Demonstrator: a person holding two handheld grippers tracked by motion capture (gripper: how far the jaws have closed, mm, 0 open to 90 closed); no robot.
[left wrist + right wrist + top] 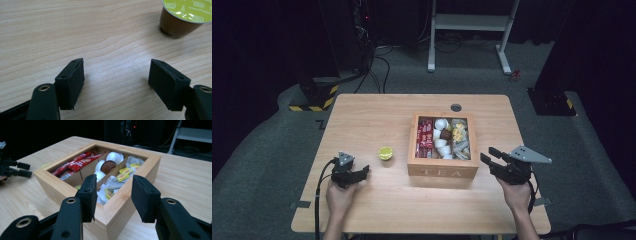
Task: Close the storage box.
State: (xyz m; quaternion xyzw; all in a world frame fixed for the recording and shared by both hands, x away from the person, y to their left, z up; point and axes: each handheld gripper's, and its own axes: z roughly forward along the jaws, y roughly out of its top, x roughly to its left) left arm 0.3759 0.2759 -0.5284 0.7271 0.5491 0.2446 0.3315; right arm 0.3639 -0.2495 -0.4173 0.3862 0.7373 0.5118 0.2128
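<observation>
Light wood-grain bench (362, 115), rectangular with rounded corners, with a small dark round grommet (456, 107) near the far edge. Wooden tea box (442, 171), square, lid off, "TEA" lettered on its front wall, sits right of centre on the bench; thin dividers split it into compartments: red sachets (80, 162) on one side, white round capsules (114, 157) and one brown one in the middle, crinkly clear packets with yellow labels (126, 171) on the other. Coffee capsule (385, 153), a brown tapered cup with glossy lime-green foil top, stands alone on bare bench just left of the box, apart from it. Left claw (364, 171) is released, matte black blocky pads spread, nothing between them, low over the bench, capsule ahead of it and not touched. Right claw (489, 155) is released too, empty, near the box's right front corner, which stands close in front of it. Dark grey carpet and a white frame lie beyond the bench.
</observation>
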